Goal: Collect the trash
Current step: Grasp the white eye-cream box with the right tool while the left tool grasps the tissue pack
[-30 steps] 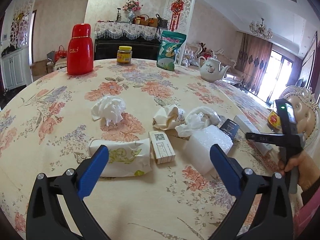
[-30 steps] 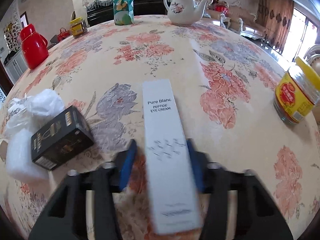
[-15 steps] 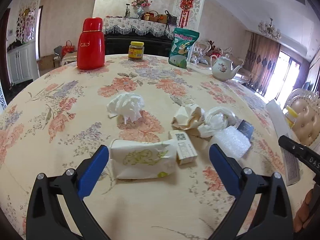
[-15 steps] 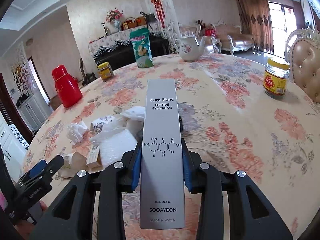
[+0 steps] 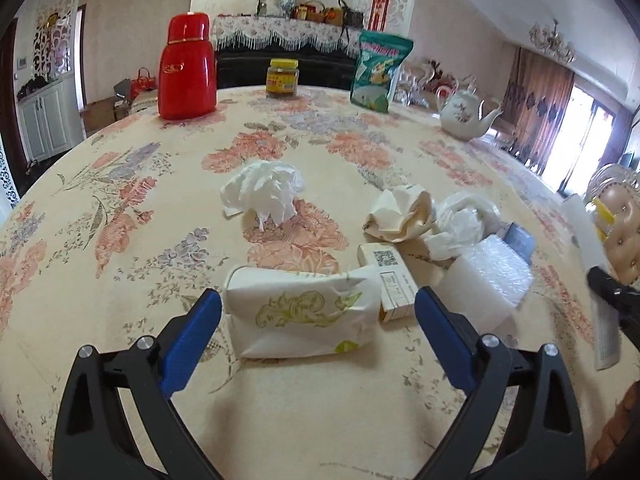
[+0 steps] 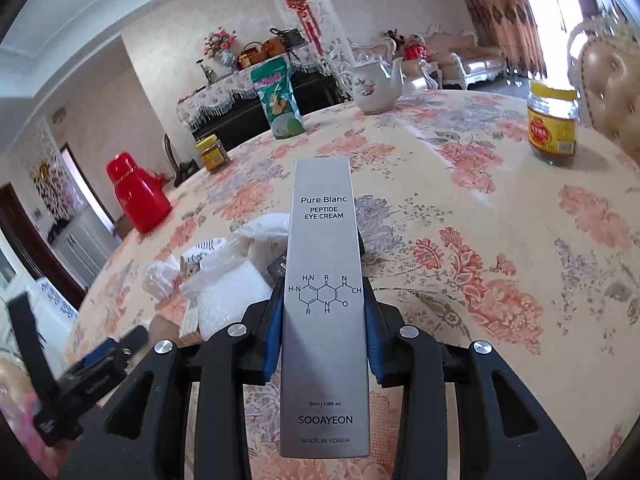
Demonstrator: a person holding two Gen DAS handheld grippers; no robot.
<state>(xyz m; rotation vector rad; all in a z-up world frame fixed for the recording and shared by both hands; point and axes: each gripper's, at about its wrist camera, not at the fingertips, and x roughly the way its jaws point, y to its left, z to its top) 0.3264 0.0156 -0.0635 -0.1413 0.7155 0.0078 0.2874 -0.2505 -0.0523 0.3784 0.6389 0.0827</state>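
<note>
My left gripper (image 5: 318,320) is open and low over the floral tablecloth (image 5: 120,208). A white tissue pack with a green print (image 5: 300,316) lies just ahead, between its blue fingertips, untouched. Beyond it lie a small white QR-code box (image 5: 390,280), a crumpled white tissue (image 5: 264,194), beige crumpled paper (image 5: 400,212), a white plastic bag (image 5: 460,220), a bubble-wrap block (image 5: 488,280) and a dark box (image 5: 520,240). My right gripper (image 6: 322,296) is shut on a long silver eye cream box (image 6: 322,240), held up off the table and pointing away from the camera.
A red thermos (image 5: 186,68), a yellow-lidded jar (image 5: 283,79), a green snack bag (image 5: 378,72) and a teapot (image 5: 466,114) stand along the far side. Another jar (image 6: 554,128) stands at the right near a padded chair (image 6: 612,80).
The right gripper has lifted the eye cream box off the table and tilted it upward. The left gripper has moved forward, so the tissue pack now sits between its fingertips.
</note>
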